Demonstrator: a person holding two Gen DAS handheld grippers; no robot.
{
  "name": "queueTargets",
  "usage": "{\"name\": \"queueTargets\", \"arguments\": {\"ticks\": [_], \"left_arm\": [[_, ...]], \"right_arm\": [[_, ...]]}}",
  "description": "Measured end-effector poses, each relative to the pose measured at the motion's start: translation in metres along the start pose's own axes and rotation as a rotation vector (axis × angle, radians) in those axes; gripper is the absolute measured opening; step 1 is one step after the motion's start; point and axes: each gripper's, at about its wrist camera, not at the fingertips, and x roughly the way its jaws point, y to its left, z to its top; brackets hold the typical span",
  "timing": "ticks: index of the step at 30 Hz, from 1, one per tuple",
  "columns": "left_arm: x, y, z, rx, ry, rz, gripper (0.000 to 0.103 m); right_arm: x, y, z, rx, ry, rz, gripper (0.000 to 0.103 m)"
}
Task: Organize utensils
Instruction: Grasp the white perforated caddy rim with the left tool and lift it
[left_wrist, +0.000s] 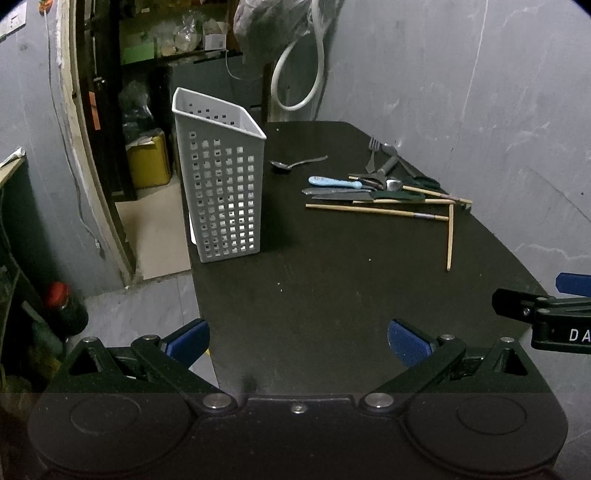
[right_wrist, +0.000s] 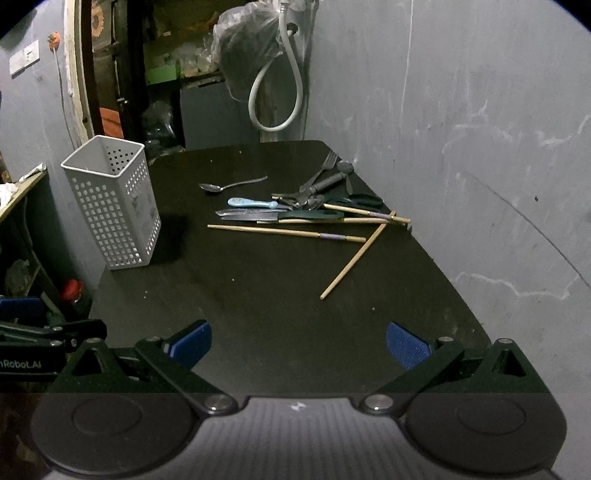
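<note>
Left wrist view shows the left claw (left_wrist: 298, 341) low in the foreground, blue pads spread wide with nothing between them, hovering over the near end of the dark worktop (left_wrist: 332, 295). The right claw (right_wrist: 299, 341) is likewise spread and empty at the near edge, and each camera catches the other tool at its side.

Nothing looks sorted yet, so the step in hand is most likely a first pick. I would start with the lone chopstick (right_wrist: 354, 256), which lies nearest and clear of the rest on one end. Close the pads across its thin shaft near the middle, coming down square to the worktop, since a round stick can roll or pivot if pinched off-centre.

Further off, a second chopstick (right_wrist: 286, 232) lies crosswise in front of the heap. Behind it, knives (right_wrist: 251, 215) with dark green handles lie side by side, then a pale blue handled utensil (right_wrist: 253, 202), with forks and spoons tangled toward the wall. One spoon (right_wrist: 231, 185) sits apart, nearer the holder.

At the left edge stands the grey perforated holder (right_wrist: 114, 201), upright and seemingly empty.
</note>
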Motion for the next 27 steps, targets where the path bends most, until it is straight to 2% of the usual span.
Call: {"name": "queueTargets", "arguments": {"ticks": [9, 14, 16, 18, 20, 22, 27], "left_arm": [[0.018, -0.002, 0.006, -0.009, 0.027, 0.004, 0.102], [0.032, -0.001, 0.016, -0.037, 0.014, 0.037, 0.102], [0.037, -0.002, 0.019, -0.039, -0.020, 0.061, 0.102], [0.038, -0.004, 0.019, -0.027, -0.095, 0.106, 0.102], [0.037, -0.006, 0.019, -0.013, -0.192, 0.186, 0.102], [0.040, -0.008, 0.023, -0.013, -0.257, 0.259, 0.102], [0.073, -0.013, 0.048, -0.031, -0.312, 0.413, 0.102]], "right_arm": [[0.017, -0.005, 0.005, -0.004, 0.039, 0.014, 0.103], [0.031, -0.008, 0.015, -0.022, 0.054, 0.025, 0.103], [0.038, -0.010, 0.021, -0.033, 0.053, 0.035, 0.103], [0.045, -0.010, 0.026, -0.049, 0.047, 0.051, 0.103], [0.051, -0.011, 0.032, -0.075, 0.034, 0.081, 0.103], [0.057, -0.012, 0.037, -0.106, 0.017, 0.109, 0.103], [0.070, -0.018, 0.051, -0.161, -0.010, 0.162, 0.103]]}}
